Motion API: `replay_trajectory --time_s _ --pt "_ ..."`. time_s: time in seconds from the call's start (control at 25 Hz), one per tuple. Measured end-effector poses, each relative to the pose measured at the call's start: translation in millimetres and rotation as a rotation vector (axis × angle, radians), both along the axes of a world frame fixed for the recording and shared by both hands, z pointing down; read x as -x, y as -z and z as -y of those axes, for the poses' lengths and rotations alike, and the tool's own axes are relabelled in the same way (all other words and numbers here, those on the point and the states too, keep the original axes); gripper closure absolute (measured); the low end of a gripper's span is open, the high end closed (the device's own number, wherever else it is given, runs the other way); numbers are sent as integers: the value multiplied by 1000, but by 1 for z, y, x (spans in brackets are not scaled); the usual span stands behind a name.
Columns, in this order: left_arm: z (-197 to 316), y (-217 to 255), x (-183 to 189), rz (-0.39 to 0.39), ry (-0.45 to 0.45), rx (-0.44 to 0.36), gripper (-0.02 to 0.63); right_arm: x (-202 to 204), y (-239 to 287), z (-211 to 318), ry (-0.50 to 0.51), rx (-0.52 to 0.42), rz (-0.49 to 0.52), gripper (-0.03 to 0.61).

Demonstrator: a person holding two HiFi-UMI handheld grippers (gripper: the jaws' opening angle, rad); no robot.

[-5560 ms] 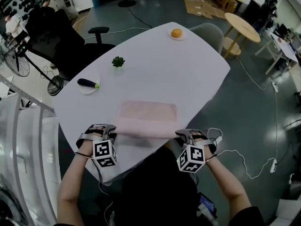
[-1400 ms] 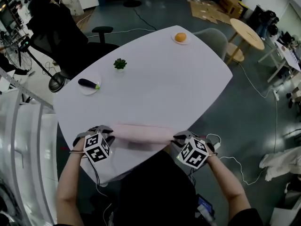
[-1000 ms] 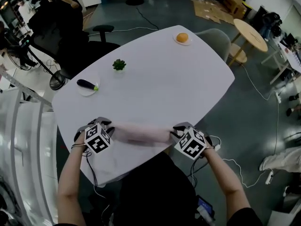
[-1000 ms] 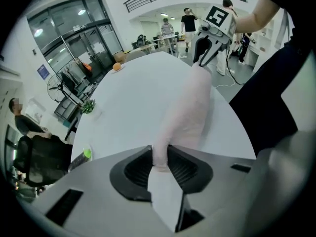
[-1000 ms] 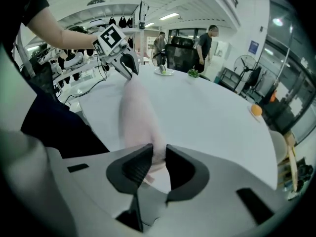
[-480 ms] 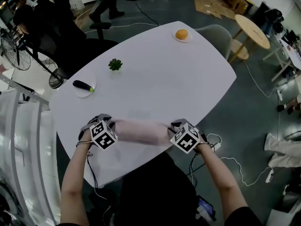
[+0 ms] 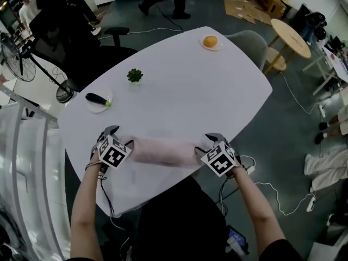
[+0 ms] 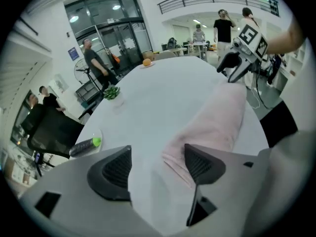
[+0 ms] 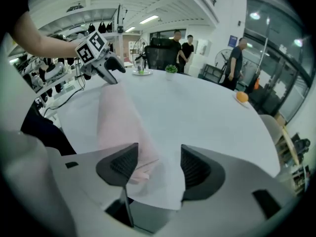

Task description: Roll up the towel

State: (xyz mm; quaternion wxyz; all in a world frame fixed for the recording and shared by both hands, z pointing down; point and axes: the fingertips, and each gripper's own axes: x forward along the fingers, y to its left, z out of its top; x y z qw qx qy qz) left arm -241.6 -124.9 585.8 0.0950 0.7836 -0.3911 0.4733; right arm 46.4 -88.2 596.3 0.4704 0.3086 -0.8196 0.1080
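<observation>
The pale pink towel (image 7: 163,152) lies as a roll across the white table (image 7: 217,102), near its front edge. My left gripper (image 7: 115,136) stands at the roll's left end, my right gripper (image 7: 209,142) at its right end. Both sets of jaws have just been opening. In the left gripper view the towel (image 8: 217,122) ends beside the right pad, and the left gripper (image 8: 157,162) presses on nothing. In the right gripper view the towel (image 9: 116,117) ends by the left pad of my open right gripper (image 9: 157,164).
An eggplant on a plate (image 7: 99,98), a small green plant (image 7: 135,75) and an orange on a plate (image 7: 210,41) sit farther back on the table. A black office chair (image 7: 81,42) and a round wooden table (image 7: 291,37) stand beyond. People walk at the back.
The flat part of the towel has been rolled into one roll. Both grippers, shut on the roll's ends half a second ago, now stand open beside them.
</observation>
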Motion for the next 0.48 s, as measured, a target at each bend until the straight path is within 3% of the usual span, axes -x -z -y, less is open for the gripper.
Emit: replay_trajectory --time_s 0.2,0.48 --pt "0 31 9 -109 72 -47 252 0 37 4 -109 -54 153 218" --pt "-29 73 9 -312 174 -72 252 30 90 -23 -182 -53 438 195"
